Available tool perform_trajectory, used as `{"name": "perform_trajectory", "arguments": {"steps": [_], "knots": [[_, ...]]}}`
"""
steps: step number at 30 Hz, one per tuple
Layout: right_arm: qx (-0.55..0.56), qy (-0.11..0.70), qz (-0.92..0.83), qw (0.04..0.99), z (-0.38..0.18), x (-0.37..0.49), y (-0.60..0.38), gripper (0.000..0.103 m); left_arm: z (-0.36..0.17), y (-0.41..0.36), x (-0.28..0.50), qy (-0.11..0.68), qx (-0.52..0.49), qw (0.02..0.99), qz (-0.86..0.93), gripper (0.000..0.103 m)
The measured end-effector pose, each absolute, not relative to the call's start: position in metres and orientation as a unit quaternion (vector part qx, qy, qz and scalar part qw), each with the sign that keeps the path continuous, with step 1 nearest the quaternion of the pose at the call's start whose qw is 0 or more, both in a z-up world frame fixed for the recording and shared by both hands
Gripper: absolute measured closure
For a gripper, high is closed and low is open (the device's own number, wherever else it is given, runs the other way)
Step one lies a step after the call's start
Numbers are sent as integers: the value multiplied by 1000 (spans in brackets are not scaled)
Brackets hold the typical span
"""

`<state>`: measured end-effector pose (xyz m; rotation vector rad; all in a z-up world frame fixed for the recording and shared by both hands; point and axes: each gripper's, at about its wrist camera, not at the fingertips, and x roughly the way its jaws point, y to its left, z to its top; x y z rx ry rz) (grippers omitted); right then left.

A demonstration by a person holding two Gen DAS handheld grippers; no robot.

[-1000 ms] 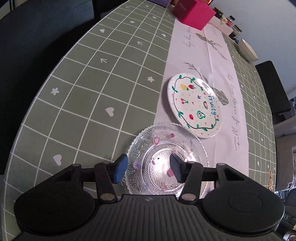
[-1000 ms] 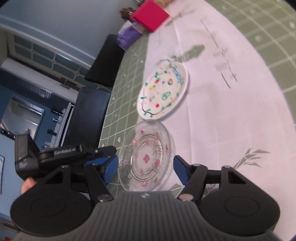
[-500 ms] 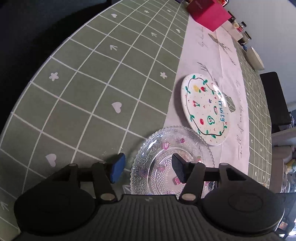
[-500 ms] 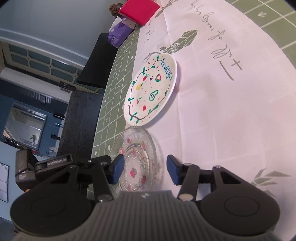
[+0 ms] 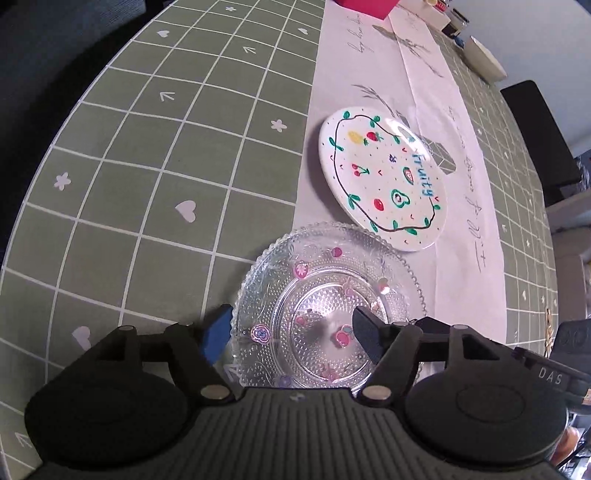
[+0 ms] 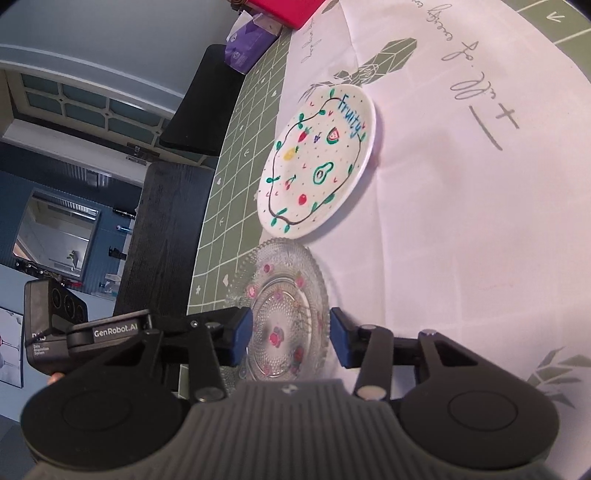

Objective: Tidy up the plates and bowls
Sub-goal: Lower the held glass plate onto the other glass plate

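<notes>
A clear glass plate (image 5: 325, 291) with small fruit stickers lies at the near table edge, half on the white runner. A white plate (image 5: 382, 181) painted with fruit and the word "Fruity" lies just beyond it, rims nearly touching. My left gripper (image 5: 291, 332) is open, its fingers straddling the glass plate's near left part, just over it. In the right wrist view my right gripper (image 6: 291, 334) is open around the near part of the glass plate (image 6: 286, 306), with the white plate (image 6: 317, 158) farther off. The left gripper's body (image 6: 107, 330) shows at the left.
A green checked tablecloth (image 5: 155, 155) covers the table with a white runner (image 5: 465, 206) down its middle. A pink box (image 6: 284, 9) and a purple pack (image 6: 247, 40) stand at the far end. A white bowl (image 5: 484, 59) and small jars sit far right. Dark chairs (image 6: 162, 236) flank the table.
Both grippers have closed in on the glass plate; it now lies between the fingers of each. The right gripper's jaws have narrowed slightly. The plates have not moved.
</notes>
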<state>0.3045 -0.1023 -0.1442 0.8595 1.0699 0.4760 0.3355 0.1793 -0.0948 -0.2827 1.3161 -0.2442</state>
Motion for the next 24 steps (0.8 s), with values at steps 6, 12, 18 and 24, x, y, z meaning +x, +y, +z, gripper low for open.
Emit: {"name": "perform_trajectory", "arguments": {"steps": [6, 12, 18, 24], "knots": [[380, 495, 205, 754, -140, 302, -100, 64, -94, 171, 336, 629, -116, 763, -90, 24], [309, 505, 188, 784, -123, 298, -86, 66, -92, 155, 330, 627, -52, 776, -47, 51], [316, 514, 172, 778, -126, 297, -95, 81, -92, 166, 326, 622, -80, 777, -50, 64], [364, 503, 193, 760, -141, 298, -117, 83, -94, 183, 317, 592, -129, 789, -99, 64]]}}
